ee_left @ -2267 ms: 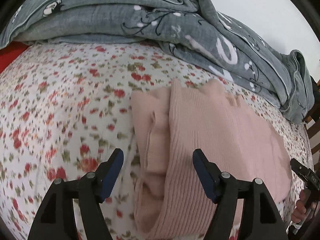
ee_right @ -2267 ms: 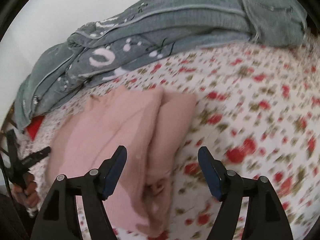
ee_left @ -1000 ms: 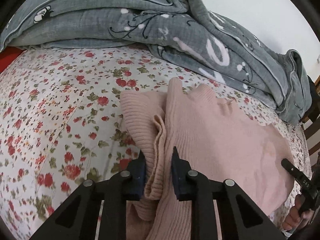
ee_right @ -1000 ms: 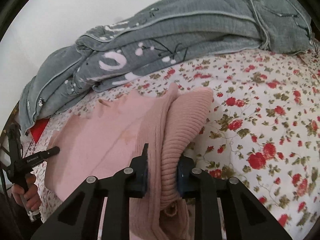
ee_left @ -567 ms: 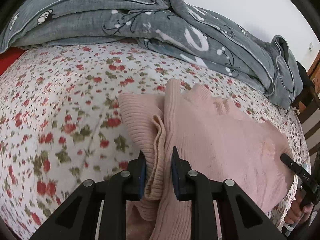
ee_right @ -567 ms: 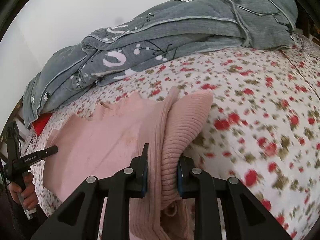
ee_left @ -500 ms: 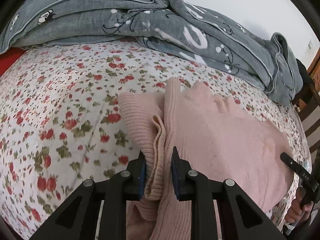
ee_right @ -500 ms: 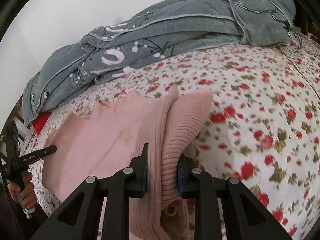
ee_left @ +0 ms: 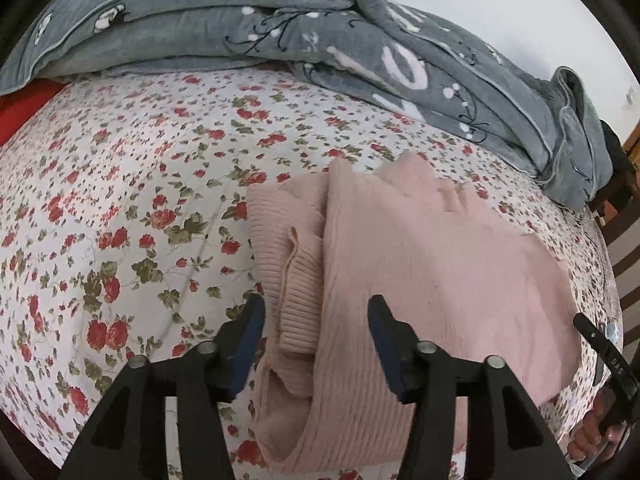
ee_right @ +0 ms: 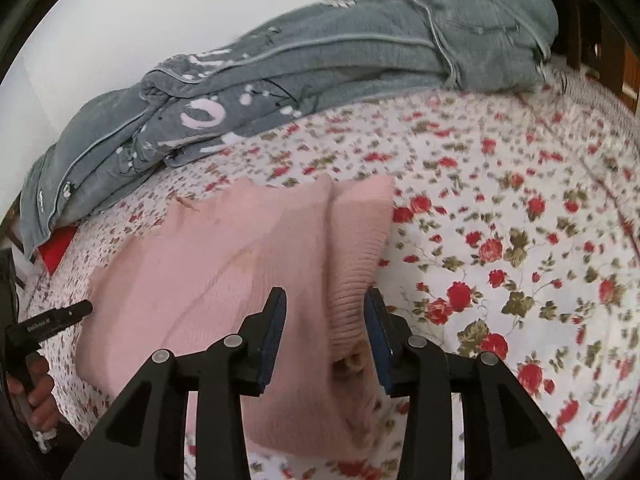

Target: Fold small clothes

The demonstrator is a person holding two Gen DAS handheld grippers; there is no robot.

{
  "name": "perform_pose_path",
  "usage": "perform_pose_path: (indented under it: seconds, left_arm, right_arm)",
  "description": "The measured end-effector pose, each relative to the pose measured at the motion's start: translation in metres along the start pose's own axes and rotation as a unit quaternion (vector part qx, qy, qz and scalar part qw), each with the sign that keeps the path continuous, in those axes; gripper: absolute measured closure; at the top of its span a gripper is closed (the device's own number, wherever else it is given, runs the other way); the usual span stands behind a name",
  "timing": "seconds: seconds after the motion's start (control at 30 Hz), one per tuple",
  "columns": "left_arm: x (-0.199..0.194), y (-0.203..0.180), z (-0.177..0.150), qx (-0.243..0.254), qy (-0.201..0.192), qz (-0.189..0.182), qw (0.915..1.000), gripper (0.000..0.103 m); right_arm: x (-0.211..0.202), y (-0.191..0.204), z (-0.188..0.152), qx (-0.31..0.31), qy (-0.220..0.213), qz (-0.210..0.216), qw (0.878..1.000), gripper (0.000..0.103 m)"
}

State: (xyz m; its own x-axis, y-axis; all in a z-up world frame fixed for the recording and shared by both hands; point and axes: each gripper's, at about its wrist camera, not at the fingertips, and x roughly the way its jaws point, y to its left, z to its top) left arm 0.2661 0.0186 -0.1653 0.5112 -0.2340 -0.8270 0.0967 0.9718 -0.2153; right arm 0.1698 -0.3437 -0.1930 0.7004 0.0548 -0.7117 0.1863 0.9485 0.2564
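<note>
A pink ribbed knit sweater (ee_left: 432,264) lies partly folded on the floral bedsheet (ee_left: 120,200), with a sleeve doubled along its left edge. My left gripper (ee_left: 316,336) is open, its jaws standing on either side of the folded sleeve edge. In the right wrist view the same sweater (ee_right: 224,256) lies flat, its ribbed sleeve fold at the right side. My right gripper (ee_right: 325,320) is open, its jaws astride that fold. The right gripper also shows in the left wrist view (ee_left: 604,360), and the left gripper in the right wrist view (ee_right: 48,324).
A rumpled grey blanket (ee_left: 280,28) lies along the far side of the bed and also shows in the right wrist view (ee_right: 320,56). A red item (ee_left: 20,108) peeks out at the left. Wooden bed slats (ee_left: 624,240) stand at the right edge.
Both grippers were shut on the sweater's folded sleeve edges half a second ago. Both have opened and let the cloth go; the sweater now rests on the sheet.
</note>
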Motion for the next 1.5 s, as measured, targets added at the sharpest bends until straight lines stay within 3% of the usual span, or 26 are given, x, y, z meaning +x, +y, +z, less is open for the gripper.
perform_pose_path:
  seconds: [0.43, 0.87, 0.97, 1.27, 1.5]
  left_arm:
    - [-0.030, -0.005, -0.020, 0.015, -0.018, -0.014, 0.9996, 0.039]
    - [-0.041, 0.029, -0.064, -0.006, -0.011, -0.024, 0.9996, 0.034]
    - [-0.040, 0.038, -0.061, -0.008, -0.013, -0.018, 0.9997, 0.033]
    - [-0.025, 0.049, -0.047, -0.009, -0.020, -0.054, 0.9983, 0.031]
    - [0.008, 0.034, -0.029, -0.008, -0.004, -0.056, 0.9984, 0.031]
  right_arm:
    - [-0.022, 0.097, -0.022, -0.067, -0.004, 0.042, 0.997, 0.056]
    - [-0.021, 0.129, -0.065, -0.088, -0.011, 0.042, 0.995, 0.056]
    - [-0.011, 0.137, -0.066, -0.097, -0.005, 0.041, 0.994, 0.056]
    - [0.041, 0.142, -0.071, -0.116, 0.009, 0.000, 0.993, 0.056]
    - [0.033, 0.149, -0.085, -0.141, -0.019, -0.027, 0.989, 0.056]
